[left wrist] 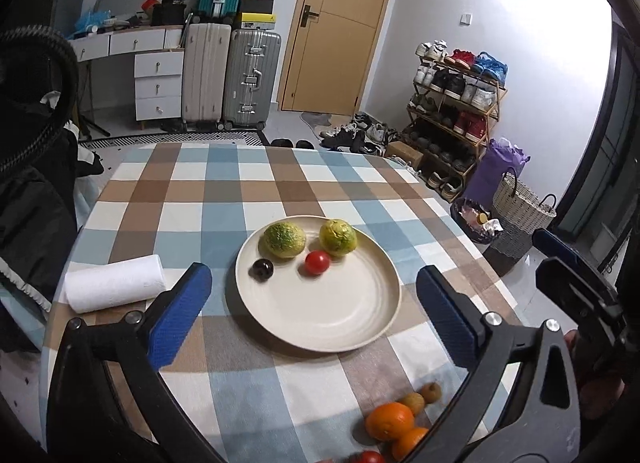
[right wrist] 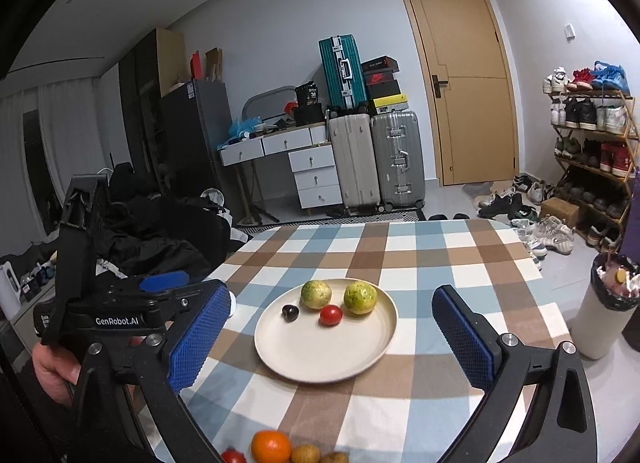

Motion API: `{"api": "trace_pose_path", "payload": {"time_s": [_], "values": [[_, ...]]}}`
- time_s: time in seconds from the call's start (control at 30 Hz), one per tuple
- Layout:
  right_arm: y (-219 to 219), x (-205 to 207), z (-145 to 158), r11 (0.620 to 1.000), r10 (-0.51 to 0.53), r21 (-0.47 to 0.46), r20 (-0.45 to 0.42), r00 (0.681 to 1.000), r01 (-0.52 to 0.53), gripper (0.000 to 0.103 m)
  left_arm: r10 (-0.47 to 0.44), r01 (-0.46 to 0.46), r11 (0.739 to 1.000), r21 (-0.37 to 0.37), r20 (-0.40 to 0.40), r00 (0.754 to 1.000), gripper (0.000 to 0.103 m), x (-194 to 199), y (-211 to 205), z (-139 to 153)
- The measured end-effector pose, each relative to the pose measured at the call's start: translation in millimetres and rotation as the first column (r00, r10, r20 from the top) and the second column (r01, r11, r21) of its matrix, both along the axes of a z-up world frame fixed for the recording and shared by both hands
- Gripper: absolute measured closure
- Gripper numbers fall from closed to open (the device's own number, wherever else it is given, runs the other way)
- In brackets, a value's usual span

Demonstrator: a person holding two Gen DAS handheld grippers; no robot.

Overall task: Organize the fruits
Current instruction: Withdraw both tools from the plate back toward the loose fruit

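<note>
A cream plate (left wrist: 320,343) (right wrist: 320,359) sits mid-table on a checked cloth. On its far half lie two green-yellow citrus fruits (left wrist: 282,240) (left wrist: 338,237), a red tomato (left wrist: 317,262) (right wrist: 330,314) and a small dark fruit (left wrist: 261,269) (right wrist: 290,312). Near the table's front edge lie loose fruits: an orange (left wrist: 389,421) (right wrist: 271,447), a second orange (left wrist: 408,443), small brown fruits (left wrist: 412,403) (right wrist: 305,454) and a red one (right wrist: 233,456). My left gripper (left wrist: 312,291) and right gripper (right wrist: 331,299) both hover open and empty, short of the plate.
A rolled white towel (left wrist: 114,289) lies left of the plate. A lined trash bin (right wrist: 608,303) and a wicker basket (left wrist: 520,203) stand off the table's right edge. Dark clothing (right wrist: 160,231) is piled to the left. Suitcases, drawers and a shoe rack line the far walls.
</note>
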State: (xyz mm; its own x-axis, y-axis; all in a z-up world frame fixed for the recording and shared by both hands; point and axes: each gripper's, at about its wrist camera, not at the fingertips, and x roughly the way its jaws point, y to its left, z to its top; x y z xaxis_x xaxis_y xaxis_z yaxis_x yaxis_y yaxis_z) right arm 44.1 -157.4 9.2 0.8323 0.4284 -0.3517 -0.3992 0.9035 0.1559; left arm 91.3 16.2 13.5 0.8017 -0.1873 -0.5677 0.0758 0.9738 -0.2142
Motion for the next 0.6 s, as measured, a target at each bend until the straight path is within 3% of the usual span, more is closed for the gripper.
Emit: {"api": "trace_pose_path", "payload": {"time_s": [0.3,0.6], "values": [[-10,-45,-3,1.000,-0.019,0.000,0.024,1.000,0.019,0.000,-0.010,0.010,0.999,0.036,0.012,1.000,0.001,-52,-22,10],[-13,-80,-24,0.998,-0.049,-0.039,-0.003,0.999,0.049,0.000,-0.009,0.010,1.000,0.029,-0.012,1.000,0.001,-91,-32,1]]}}
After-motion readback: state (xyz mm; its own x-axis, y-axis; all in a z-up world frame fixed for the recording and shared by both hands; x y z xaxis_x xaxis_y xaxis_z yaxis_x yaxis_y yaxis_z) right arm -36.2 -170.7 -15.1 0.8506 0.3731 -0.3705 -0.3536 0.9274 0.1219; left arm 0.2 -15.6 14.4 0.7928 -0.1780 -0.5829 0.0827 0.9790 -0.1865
